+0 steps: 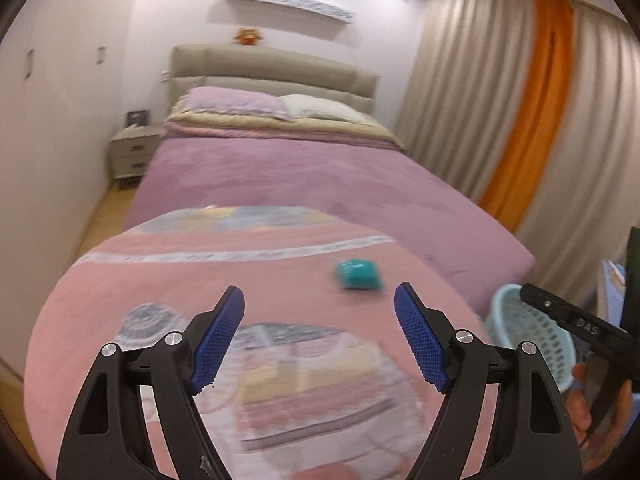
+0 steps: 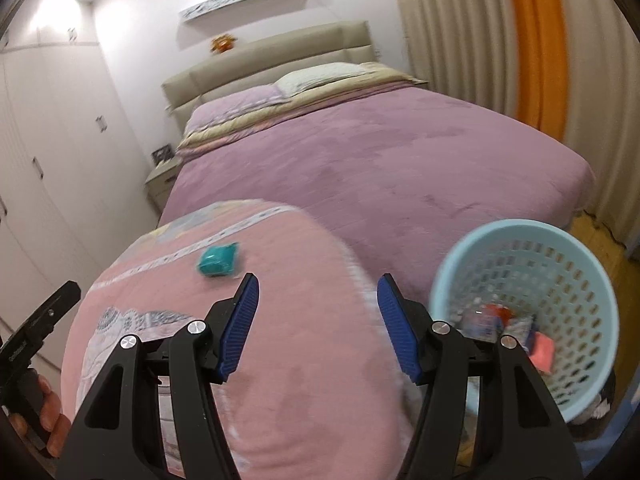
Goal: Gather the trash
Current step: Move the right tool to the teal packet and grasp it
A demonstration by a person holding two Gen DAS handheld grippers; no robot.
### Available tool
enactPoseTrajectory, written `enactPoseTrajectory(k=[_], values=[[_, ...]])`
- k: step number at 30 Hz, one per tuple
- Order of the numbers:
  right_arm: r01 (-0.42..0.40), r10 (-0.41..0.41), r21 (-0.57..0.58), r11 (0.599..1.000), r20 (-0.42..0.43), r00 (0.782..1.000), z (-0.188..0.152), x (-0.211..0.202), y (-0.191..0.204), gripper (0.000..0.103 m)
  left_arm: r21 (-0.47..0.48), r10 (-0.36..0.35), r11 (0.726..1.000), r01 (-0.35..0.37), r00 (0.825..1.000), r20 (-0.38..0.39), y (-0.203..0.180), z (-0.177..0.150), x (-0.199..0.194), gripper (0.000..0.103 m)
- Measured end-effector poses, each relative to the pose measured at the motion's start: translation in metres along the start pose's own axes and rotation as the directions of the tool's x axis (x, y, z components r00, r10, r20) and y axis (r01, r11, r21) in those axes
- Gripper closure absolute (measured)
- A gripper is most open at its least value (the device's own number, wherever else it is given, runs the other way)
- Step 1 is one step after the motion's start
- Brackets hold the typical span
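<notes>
Left wrist: left gripper [image 1: 319, 334] tilted downward, jaws apart.

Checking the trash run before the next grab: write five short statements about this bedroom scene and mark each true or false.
1. A teal packet lies on the pink quilt. True.
2. The light blue basket is empty. False: it already holds some wrappers and a pink item.
3. The left gripper holds the packet. False: its jaws are open with nothing between them.
4. The right gripper is open and empty. True.
5. The basket stands on the bed. False: it stands beside the bed, right of the pink quilt.
</notes>
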State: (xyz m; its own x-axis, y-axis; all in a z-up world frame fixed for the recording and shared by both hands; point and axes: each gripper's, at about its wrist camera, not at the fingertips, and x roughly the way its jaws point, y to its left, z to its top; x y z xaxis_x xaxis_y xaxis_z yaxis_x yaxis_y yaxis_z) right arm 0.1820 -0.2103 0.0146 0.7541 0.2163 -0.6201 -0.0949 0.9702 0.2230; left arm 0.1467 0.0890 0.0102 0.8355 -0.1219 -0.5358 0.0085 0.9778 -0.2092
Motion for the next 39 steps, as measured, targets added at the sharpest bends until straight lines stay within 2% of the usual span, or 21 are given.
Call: enactPoseTrajectory(k=[3,11,14,19,23,25,27,30,33,39], values=[[-0.009,0.008,-0.042,0.999,-0.01,1.0,0.0,0.013,0.025,0.045,-0.01,0.09,0.996,-0.09,0.996,-0.014,0.021,-0.009,0.014,0.027],[-0.01,0.008,-0.197,0.98,-0.012,1.0,-0.006,0.057,0.089,0.045,-0.102,0.19,0.974,-0.2,0.977,-0.098,0.071,-0.029,0.044,0.027],[-0.025,0.018,-0.223,0.975,-0.033,0.999,-0.003,0.076,0.105,0.045,-0.151,0.177,0.969,-0.193,0.977,-0.117,0.079,-0.026,0.046,0.027],[-0.015,0.0,-0.259,0.966,-0.059,0.998,0.007,0.114,0.129,0.043,-0.125,0.192,0.971,-0.204,0.976,-0.101,0.073,-0.027,0.042,0.027],[0.008,-0.032,-0.28,0.96,-0.082,0.996,0.005,0.143,0.139,0.036,-0.102,0.192,0.974,-0.202,0.976,-0.101,0.067,-0.028,0.042,0.027],[0.019,-0.046,-0.274,0.962,-0.094,0.995,0.003,0.152,0.138,0.034,-0.092,0.193,0.975,-0.202,0.976,-0.096,0.065,-0.029,0.04,0.027],[-0.003,-0.027,-0.245,0.97,-0.117,0.993,0.006,0.155,0.134,0.032,-0.084,0.193,0.976,-0.201,0.976,-0.096,0.062,-0.03,0.041,0.027],[0.002,-0.029,-0.194,0.981,-0.135,0.99,0.011,0.16,0.124,0.024,-0.068,0.19,0.978,-0.197,0.976,-0.104,0.059,-0.03,0.042,0.027],[-0.006,-0.023,-0.167,0.986,-0.17,0.985,0.014,0.168,0.118,0.024,-0.055,0.191,0.979,-0.197,0.976,-0.102,0.057,-0.03,0.043,0.027],[-0.013,-0.029,-0.202,0.979,-0.205,0.978,0.014,0.175,0.122,0.024,-0.055,0.188,0.979,-0.195,0.976,-0.107,0.056,-0.03,0.043,0.027]])
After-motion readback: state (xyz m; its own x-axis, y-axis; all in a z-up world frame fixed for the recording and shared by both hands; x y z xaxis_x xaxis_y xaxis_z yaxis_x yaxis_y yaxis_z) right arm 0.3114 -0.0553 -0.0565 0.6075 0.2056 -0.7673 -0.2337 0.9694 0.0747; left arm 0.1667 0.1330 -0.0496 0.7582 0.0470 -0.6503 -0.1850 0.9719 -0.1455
